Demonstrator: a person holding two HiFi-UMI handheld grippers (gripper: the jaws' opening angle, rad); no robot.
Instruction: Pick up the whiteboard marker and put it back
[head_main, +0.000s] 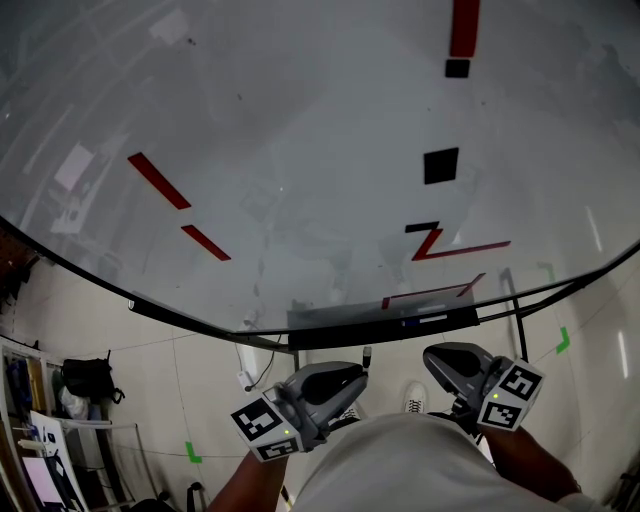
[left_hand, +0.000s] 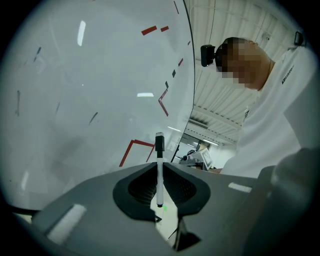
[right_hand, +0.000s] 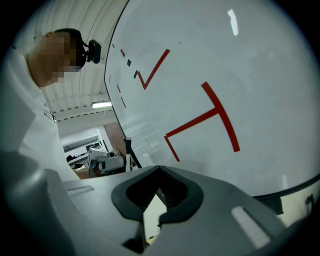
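Marker (left_hand: 159, 172) upright in L gripper (head_main: 352, 376) jaws; R gripper (right_hand: 160, 172) closed.

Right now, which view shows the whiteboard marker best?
The left gripper view: the whiteboard marker stands upright, full length, clamped in the left gripper. The head view shows only its tip; the right gripper view a distant sliver.

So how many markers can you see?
1 for sure. The marker stands upright, clamped in the left tool. A pale thing on the board's tray might be another, but it's too blurred to tell.
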